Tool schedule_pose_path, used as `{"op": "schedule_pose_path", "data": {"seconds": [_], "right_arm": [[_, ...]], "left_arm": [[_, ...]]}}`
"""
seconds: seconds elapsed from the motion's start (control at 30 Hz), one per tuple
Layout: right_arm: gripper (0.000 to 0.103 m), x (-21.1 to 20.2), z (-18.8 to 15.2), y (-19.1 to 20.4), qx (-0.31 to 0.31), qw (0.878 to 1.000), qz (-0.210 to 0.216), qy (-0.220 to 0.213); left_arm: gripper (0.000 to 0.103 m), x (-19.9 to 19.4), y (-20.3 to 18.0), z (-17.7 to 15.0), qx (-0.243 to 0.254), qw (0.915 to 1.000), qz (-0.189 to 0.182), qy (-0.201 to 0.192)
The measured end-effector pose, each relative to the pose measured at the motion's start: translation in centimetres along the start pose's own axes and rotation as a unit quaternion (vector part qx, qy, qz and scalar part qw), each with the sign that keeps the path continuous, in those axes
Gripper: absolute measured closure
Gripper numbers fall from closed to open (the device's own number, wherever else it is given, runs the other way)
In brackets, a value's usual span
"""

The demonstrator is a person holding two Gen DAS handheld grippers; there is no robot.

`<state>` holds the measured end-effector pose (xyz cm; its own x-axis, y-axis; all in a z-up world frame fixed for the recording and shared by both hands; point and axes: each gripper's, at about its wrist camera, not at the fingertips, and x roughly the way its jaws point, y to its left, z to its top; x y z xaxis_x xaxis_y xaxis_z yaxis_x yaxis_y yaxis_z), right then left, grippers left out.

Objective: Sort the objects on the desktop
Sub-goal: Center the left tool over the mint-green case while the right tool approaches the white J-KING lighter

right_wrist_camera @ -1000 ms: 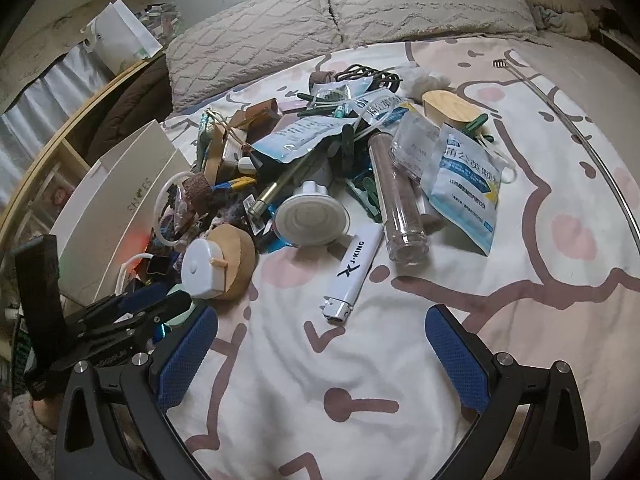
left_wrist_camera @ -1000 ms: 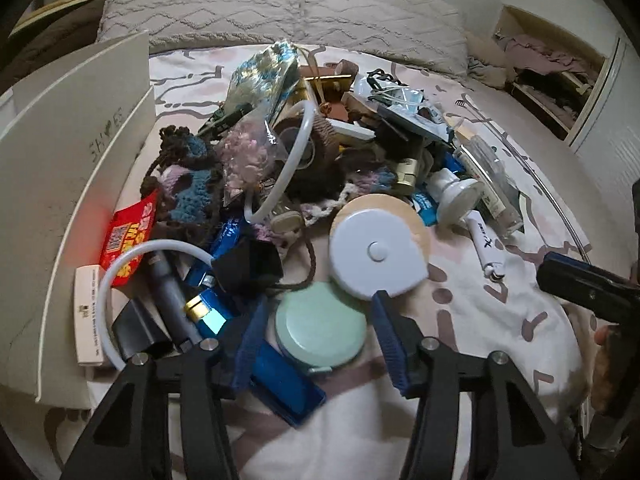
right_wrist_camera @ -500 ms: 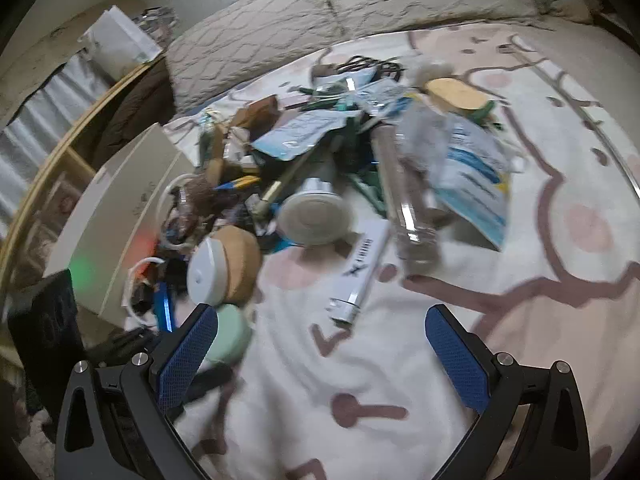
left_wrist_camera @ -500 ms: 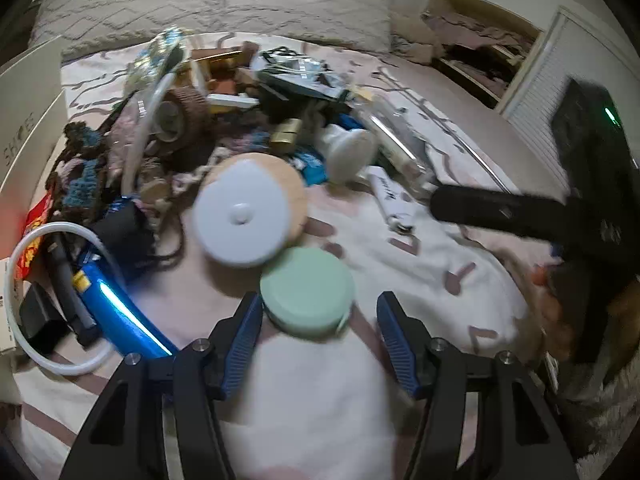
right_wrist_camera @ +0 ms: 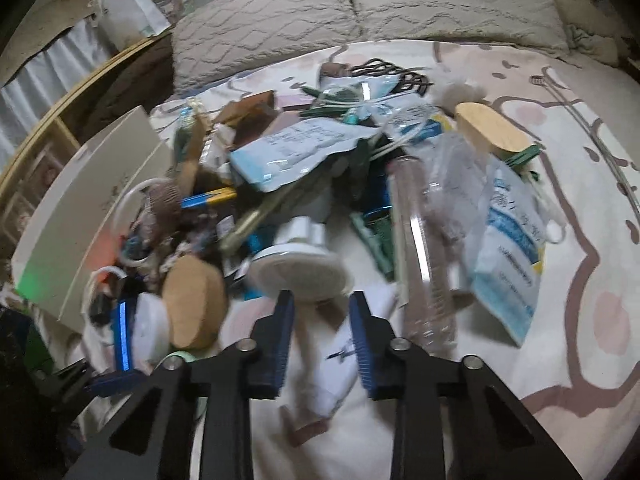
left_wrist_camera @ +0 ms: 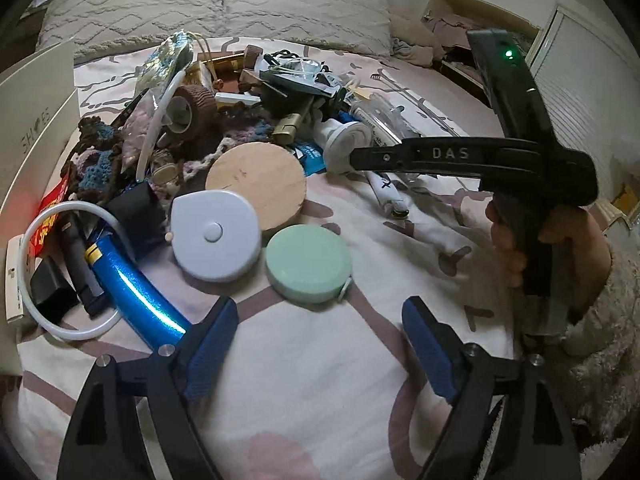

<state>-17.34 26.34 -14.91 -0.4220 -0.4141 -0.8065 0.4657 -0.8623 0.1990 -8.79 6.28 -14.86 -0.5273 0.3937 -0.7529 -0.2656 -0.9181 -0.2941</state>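
A heap of small objects lies on the patterned bedsheet (left_wrist_camera: 320, 392). Nearest in the left wrist view are a mint green round case (left_wrist_camera: 309, 265), a white tape measure (left_wrist_camera: 215, 235), a round wooden disc (left_wrist_camera: 257, 184) and a shiny blue tube (left_wrist_camera: 136, 286). My left gripper (left_wrist_camera: 320, 320) is open and empty just in front of the green case. My right gripper (right_wrist_camera: 322, 312) has its jaws narrowed but with a gap, over a white X-King stick (right_wrist_camera: 338, 364) and just before a white round cap (right_wrist_camera: 298, 268). The right gripper's arm (left_wrist_camera: 460, 156) crosses the left wrist view.
A white shoebox (left_wrist_camera: 28, 120) stands at the left of the heap, also in the right wrist view (right_wrist_camera: 84, 216). A clear tube (right_wrist_camera: 418, 248) and a blue-white pouch (right_wrist_camera: 510, 240) lie to the right. Pillows (right_wrist_camera: 360, 16) lie behind. A wooden shelf (right_wrist_camera: 40, 144) stands at far left.
My right gripper has moved forward and left toward the white cap and its jaws have narrowed from wide open. My left gripper has drawn back from the green case and opened wider.
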Motion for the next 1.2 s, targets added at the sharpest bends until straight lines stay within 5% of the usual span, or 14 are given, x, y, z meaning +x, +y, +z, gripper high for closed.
{"op": "schedule_pose_path", "data": {"seconds": [0.33, 1.2], "right_arm": [[0.089, 1.5, 1.1, -1.7, 0.018, 1.000, -0.001, -0.002], [0.091, -3.2, -8.0, 0.8, -0.046, 0.997, -0.024, -0.049]], "left_arm": [[0.018, -0.2, 0.5, 0.1, -0.023, 0.9997, 0.000, -0.006], [0.020, 0.4, -0.7, 3.0, -0.029, 0.9994, -0.003, -0.021]]}}
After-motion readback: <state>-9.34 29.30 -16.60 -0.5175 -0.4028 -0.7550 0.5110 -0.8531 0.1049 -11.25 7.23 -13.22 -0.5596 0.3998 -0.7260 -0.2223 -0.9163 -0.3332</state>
